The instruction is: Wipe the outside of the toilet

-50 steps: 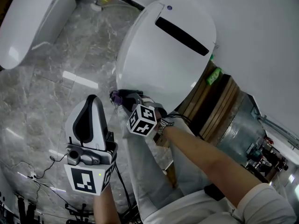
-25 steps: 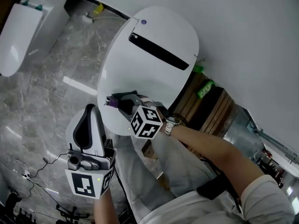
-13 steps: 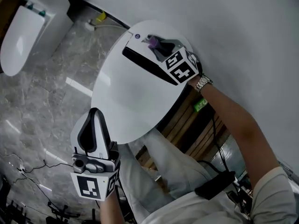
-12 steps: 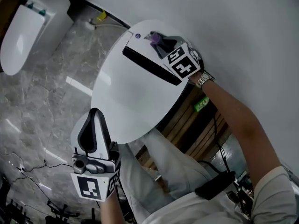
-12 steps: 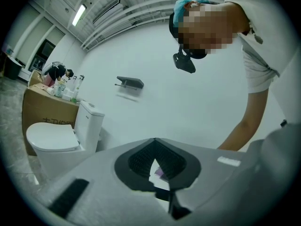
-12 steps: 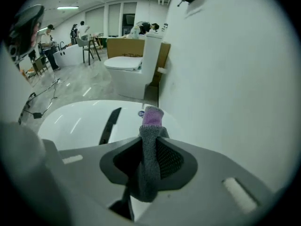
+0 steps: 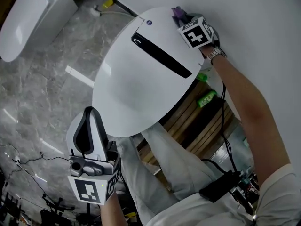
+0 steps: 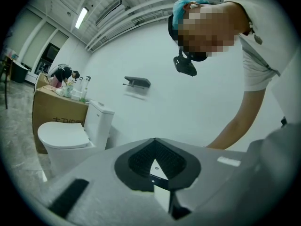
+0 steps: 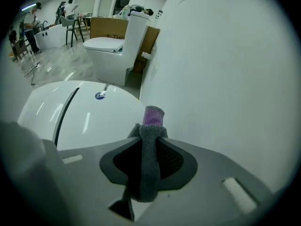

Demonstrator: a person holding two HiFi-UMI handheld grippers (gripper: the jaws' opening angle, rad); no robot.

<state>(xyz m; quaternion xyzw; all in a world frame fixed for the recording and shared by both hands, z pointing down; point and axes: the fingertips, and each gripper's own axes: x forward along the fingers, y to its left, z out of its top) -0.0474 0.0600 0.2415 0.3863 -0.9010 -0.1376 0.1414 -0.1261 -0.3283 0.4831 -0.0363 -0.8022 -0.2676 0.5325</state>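
The right gripper (image 7: 182,19), clamped on the grey-and-purple cloth (image 7: 177,13), has swept from the toilet lid's (image 7: 136,88) front edge to its back, by the wall (image 7: 263,22). The left gripper (image 7: 92,119) hangs closed and empty, low in front of the toilet. The lid top seems covered, so the sides probably remain.

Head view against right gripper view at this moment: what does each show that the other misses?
Head view only: the left hand-held gripper, held low and away from the toilet, the person's right forearm, and wooden slats beside the toilet.

Right gripper view only: the right hand-held gripper seen close, its jaws shut on the grey and purple cloth. It also shows a cardboard box and people far off.

Both: the white toilet lid with its blue badge, the cloth's purple tip, the second toilet and the white wall.
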